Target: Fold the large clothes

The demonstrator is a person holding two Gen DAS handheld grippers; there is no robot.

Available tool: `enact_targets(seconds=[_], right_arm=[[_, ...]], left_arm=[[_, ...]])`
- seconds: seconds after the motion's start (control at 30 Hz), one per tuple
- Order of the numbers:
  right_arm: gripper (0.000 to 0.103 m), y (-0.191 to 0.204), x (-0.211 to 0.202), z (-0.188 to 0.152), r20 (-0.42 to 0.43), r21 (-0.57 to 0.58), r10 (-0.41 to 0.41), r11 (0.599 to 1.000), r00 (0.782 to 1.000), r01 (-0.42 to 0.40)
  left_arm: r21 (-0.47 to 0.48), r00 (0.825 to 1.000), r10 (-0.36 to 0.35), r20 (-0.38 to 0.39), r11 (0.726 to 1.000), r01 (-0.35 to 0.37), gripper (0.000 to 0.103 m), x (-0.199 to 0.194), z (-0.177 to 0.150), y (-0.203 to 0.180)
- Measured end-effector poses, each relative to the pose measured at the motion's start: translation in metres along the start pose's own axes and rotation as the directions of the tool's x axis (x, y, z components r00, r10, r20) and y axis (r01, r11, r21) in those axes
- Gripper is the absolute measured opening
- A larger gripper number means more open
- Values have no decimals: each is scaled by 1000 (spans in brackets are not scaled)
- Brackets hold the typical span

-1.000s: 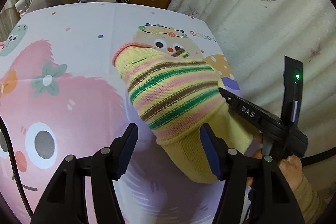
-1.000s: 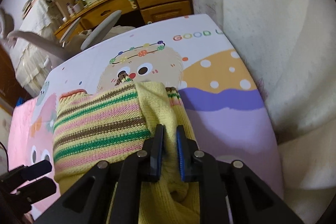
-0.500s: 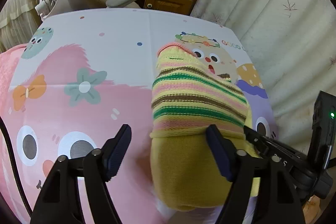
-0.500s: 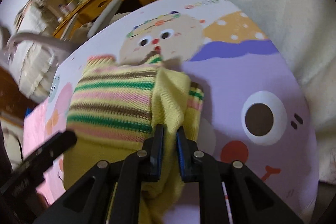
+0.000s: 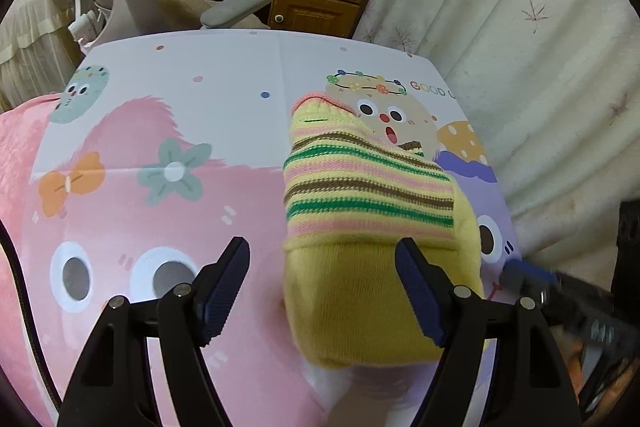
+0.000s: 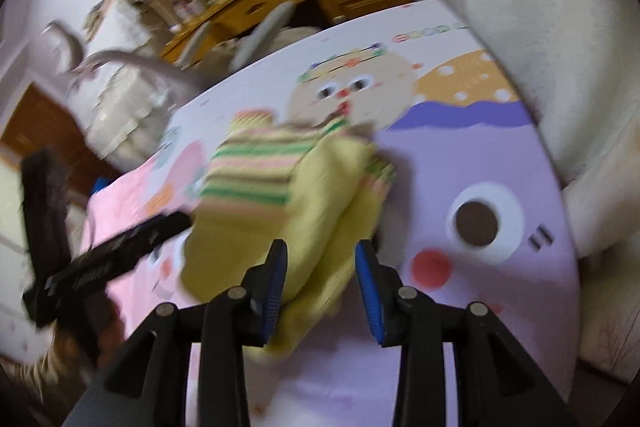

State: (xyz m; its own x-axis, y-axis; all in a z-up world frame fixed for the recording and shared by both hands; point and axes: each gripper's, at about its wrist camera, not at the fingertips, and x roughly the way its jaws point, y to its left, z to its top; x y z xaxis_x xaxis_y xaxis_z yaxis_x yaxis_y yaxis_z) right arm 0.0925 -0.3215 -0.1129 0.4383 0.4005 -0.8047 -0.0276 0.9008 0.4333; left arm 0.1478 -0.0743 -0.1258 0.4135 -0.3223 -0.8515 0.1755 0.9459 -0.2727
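On the cartoon mat (image 5: 168, 115) my folded striped sweater (image 5: 368, 195) lies free; left gripper (image 5: 322, 283) and right gripper (image 6: 322, 275) both gape wide.

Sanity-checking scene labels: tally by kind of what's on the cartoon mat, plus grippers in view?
Garments: 1, a folded striped yellow sweater
Grippers: 2, the left gripper and the right gripper, both open
Mats: 1, the cartoon mat
Total: 4

We looked forward and down along each claw from close above the table (image 5: 224, 75), both views sharing the folded sweater (image 5: 372, 211) (image 6: 280, 179).
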Motion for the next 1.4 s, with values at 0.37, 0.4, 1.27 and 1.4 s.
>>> enact_targets(seconds=[0.37, 0.4, 1.27, 1.4], right_arm=[[10, 43, 26, -33, -50, -285, -139, 951, 989, 119], [10, 38, 27, -32, -48, -266, -139, 956, 989, 121], [69, 15, -3, -20, 34, -93, -156, 983, 987, 159], [77, 22, -19, -9, 105, -107, -146, 982, 984, 157]], left_arm=[[15, 996, 39, -78, 999, -38, 74, -3, -35, 9], [20, 996, 42, -84, 999, -40, 74, -1, -37, 8], [26, 994, 52, -94, 998, -50, 80, -3, -32, 11], [-4, 997, 69, -31, 998, -70, 84, -21, -20, 16]])
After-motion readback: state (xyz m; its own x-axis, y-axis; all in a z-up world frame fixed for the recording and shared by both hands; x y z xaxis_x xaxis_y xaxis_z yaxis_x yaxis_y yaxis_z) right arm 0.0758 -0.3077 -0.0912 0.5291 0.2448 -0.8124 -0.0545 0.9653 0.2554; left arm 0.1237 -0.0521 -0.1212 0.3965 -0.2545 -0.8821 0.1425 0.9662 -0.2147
